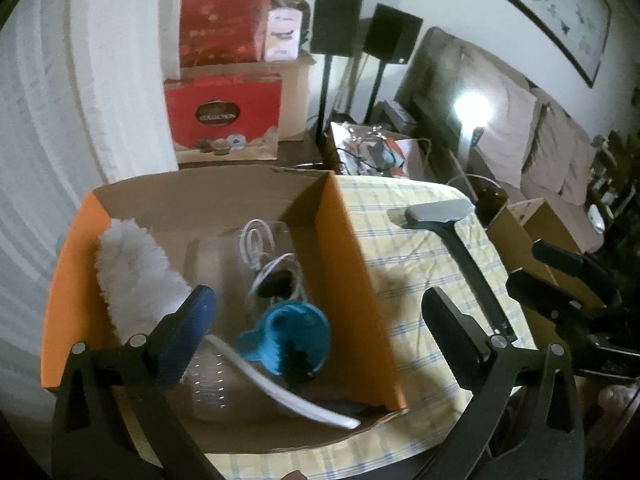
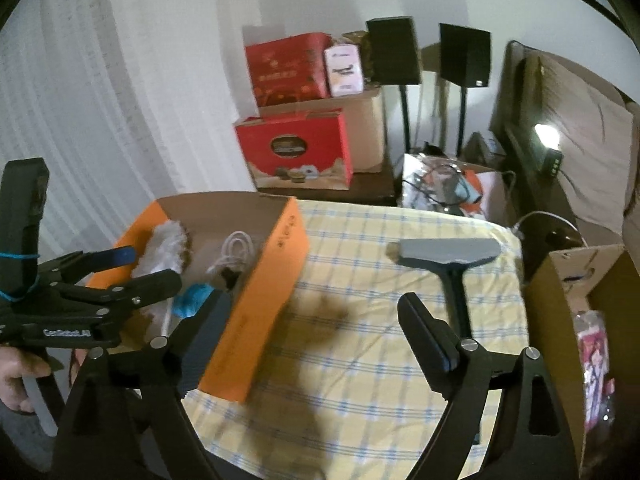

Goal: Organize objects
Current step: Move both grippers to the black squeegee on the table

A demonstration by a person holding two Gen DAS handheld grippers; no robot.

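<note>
Taking the orange box [image 1: 348,264] as landmark: inside it lie a white duster [image 1: 136,268], coiled white cable [image 1: 260,248] and a blue funnel [image 1: 288,336]. Above its near edge, the left gripper [image 1: 320,328] hangs with fingers wide open, holding nothing. Right of the box, the squeegee [image 2: 452,260] lies on the checked desk [image 2: 360,360], beyond the right gripper [image 2: 316,336], also spread and empty. Its long handle may catch the box wall or crush the cable.

The lower red gift box [image 1: 224,116] reads "COLLECTION" (gold oval label); the left gripper [image 2: 120,276], left of it, seemingly reads "GenRobot.AI".
</note>
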